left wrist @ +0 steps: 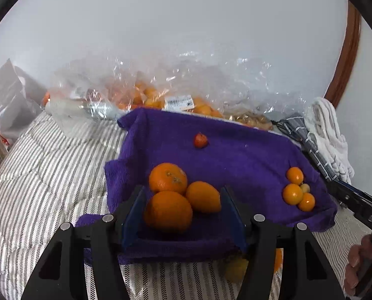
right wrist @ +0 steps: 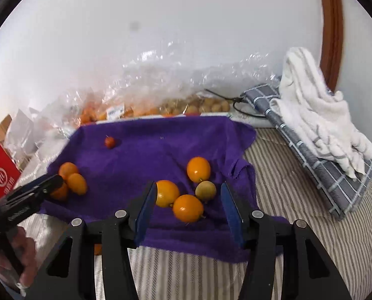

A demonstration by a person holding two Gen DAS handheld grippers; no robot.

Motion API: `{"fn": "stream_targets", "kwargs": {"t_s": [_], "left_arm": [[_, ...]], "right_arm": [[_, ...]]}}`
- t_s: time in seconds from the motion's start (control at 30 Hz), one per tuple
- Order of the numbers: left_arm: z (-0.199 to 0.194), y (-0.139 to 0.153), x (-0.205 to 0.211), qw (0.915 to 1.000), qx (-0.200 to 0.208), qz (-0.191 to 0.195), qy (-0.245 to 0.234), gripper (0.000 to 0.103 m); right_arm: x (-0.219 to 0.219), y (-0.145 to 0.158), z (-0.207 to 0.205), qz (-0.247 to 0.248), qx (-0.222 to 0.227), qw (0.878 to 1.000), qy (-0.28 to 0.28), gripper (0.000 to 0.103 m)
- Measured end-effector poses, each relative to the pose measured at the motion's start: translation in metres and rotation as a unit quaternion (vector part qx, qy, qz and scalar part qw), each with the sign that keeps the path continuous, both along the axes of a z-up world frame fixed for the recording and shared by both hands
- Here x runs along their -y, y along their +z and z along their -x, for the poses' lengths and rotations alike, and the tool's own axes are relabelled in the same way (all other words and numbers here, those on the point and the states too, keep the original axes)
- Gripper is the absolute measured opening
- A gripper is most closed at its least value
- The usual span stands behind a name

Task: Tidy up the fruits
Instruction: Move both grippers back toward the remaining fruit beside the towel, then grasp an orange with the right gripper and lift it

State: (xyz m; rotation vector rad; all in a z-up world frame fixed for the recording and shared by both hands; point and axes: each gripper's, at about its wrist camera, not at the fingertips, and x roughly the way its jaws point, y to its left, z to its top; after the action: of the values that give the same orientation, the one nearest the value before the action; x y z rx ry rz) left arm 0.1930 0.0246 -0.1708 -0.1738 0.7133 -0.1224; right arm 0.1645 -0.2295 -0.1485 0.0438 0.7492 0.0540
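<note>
Oranges (left wrist: pixel 169 210) at 12 o'clock between unclenched left gripper (left wrist: pixel 183 215) may roll off the towel (left wrist: pixel 236 155) if nudged; right gripper (right wrist: pixel 188 212) also gapes empty.

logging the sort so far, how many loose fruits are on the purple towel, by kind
large oranges: 3
small yellow-orange fruits: 3
small tan-green fruit: 1
small red fruit: 1
total: 8

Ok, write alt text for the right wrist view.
Open right tongs hover over a purple terry towel, framing three small yellow-orange round fruits and one small tan-green round fruit. Three larger oranges sit left, beside the left tongs.
</note>
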Motion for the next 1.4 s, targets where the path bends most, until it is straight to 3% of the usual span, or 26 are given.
{"fn": "stream_targets", "kwargs": {"t_s": [0.17,0.4,0.67,1.1,1.3,1.4], "left_arm": [[0.008,0.007,0.006,0.9997,0.016,-0.005,-0.017,0.059],[0.024,0.011,0.014,0.9989,0.031,-0.015,-0.03,0.059],[0.04,0.018,0.008,0.9991,0.006,-0.027,-0.032,0.059],[0.093,0.007,-0.034,0.9942,-0.04,-0.091,-0.041,0.062],[0.101,-0.003,-0.054,0.9941,-0.049,-0.089,-0.039,0.063],[0.096,-0.01,-0.064,0.9948,-0.075,-0.06,-0.035,0.063]], "right_arm": [[-0.002,0.009,0.021,-0.001,0.009,1.0,-0.019,0.053],[-0.011,0.001,0.042,-0.01,-0.023,0.999,-0.021,0.052],[-0.032,-0.007,0.06,-0.002,-0.039,0.999,0.004,0.053],[-0.05,-0.016,0.076,0.001,-0.05,0.999,0.012,0.055],[-0.066,-0.024,0.073,-0.003,-0.066,0.997,0.03,0.055],[-0.075,-0.027,0.071,0.008,-0.069,0.997,0.039,0.055]]}}
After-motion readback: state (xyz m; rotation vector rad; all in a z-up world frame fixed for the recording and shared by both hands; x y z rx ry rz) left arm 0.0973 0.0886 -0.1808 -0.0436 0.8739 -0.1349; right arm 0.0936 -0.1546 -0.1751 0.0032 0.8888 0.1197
